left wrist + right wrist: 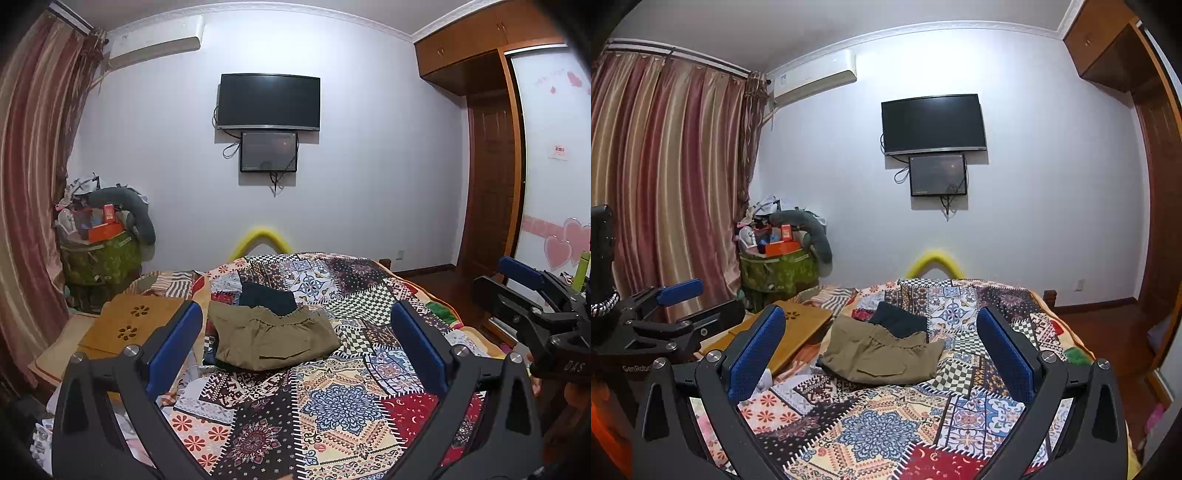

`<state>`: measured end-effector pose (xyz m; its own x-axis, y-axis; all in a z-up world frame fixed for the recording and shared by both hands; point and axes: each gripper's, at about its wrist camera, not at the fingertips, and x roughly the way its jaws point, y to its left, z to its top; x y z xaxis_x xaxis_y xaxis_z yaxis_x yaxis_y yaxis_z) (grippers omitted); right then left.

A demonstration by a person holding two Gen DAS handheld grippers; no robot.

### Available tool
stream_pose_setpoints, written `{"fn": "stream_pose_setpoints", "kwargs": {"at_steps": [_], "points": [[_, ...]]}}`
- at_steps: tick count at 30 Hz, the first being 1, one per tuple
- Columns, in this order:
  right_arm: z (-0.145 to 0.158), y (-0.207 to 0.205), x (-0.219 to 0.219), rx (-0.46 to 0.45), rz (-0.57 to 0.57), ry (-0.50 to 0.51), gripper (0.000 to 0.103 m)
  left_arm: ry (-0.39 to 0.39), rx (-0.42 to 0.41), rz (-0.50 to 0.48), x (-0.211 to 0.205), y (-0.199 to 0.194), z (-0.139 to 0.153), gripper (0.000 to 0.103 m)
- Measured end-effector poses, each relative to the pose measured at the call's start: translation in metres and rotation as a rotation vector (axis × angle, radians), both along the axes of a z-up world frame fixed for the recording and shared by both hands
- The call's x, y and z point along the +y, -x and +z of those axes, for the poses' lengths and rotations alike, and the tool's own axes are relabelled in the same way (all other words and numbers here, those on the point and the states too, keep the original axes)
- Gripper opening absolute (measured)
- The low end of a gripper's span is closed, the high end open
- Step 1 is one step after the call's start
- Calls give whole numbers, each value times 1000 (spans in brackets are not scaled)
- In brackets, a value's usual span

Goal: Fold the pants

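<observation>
Olive-green pants (273,338) lie folded in a compact pile on the patchwork bedspread (332,406), elastic waistband facing the wall; they also show in the right wrist view (882,356). A dark folded garment (267,297) lies just behind them, also in the right wrist view (899,319). My left gripper (295,321) is open and empty, held above the bed short of the pants. My right gripper (881,328) is open and empty, likewise short of the pants. Each gripper shows at the edge of the other's view, the right one (524,288) and the left one (679,295).
A wooden lap desk (125,325) lies at the bed's left side. A cluttered green bin (99,254) stands in the corner by striped curtains (29,184). A TV (267,101) hangs on the far wall. A wooden wardrobe (491,166) stands to the right.
</observation>
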<state>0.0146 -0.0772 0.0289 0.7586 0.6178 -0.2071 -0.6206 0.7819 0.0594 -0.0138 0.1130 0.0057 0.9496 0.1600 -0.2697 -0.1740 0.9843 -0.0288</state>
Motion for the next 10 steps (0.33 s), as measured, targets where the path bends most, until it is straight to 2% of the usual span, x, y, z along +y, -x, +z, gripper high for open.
{"fn": "stream_pose_setpoints", "kwargs": {"at_steps": [10], "points": [[-4,-4,1,18,-3,-1,103,4,31,-10,-1,-8,-6,103]]}}
